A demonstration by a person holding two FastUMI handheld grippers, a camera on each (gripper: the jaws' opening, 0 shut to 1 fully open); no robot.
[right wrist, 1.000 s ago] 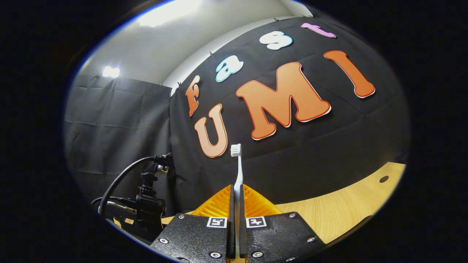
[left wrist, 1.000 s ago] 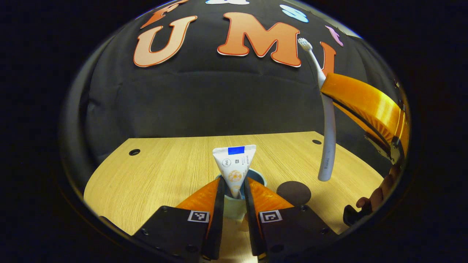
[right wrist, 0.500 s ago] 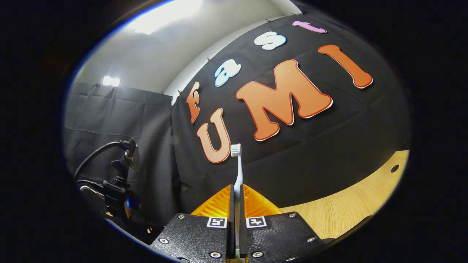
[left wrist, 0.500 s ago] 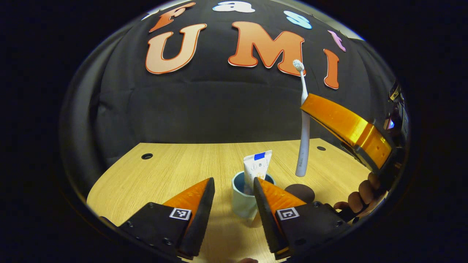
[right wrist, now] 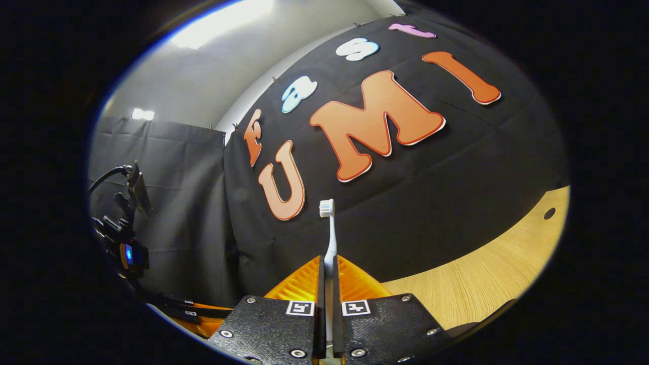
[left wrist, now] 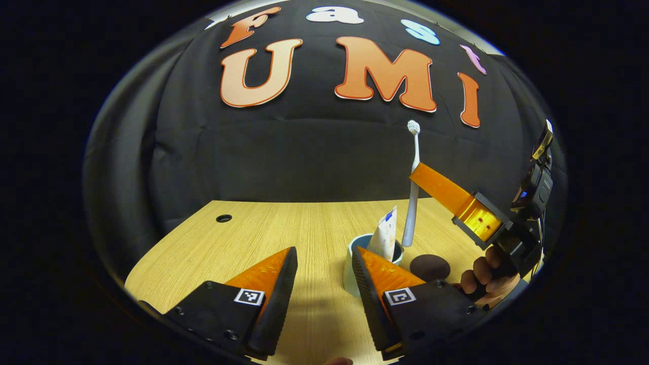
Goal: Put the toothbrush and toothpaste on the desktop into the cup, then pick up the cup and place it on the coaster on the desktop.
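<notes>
A pale blue cup (left wrist: 349,274) stands on the wooden desktop (left wrist: 253,243), just ahead of my open left gripper (left wrist: 323,256) and partly hidden by its right-hand finger. The white toothpaste tube (left wrist: 386,234) leans inside the cup. My right gripper (left wrist: 421,178) is shut on a white toothbrush (left wrist: 413,192) and holds it upright, bristles up. The brush's lower end is by the cup's far right rim; I cannot tell whether it is inside. The right gripper view shows the toothbrush (right wrist: 329,238) clamped in my right gripper (right wrist: 328,263). A dark round coaster (left wrist: 430,267) lies right of the cup.
A person's hand (left wrist: 481,281) grips the right gripper's handle at the desk's right edge. The desktop has a small hole (left wrist: 223,218) at the far left. The black cloth wall stands close behind the desk. The left gripper's body (right wrist: 127,253) hangs at the left of the right gripper view.
My left gripper let go of the toothpaste, opened and drew back to the left, leaving the tube in the cup. The right gripper brought the toothbrush down and closer to the cup.
</notes>
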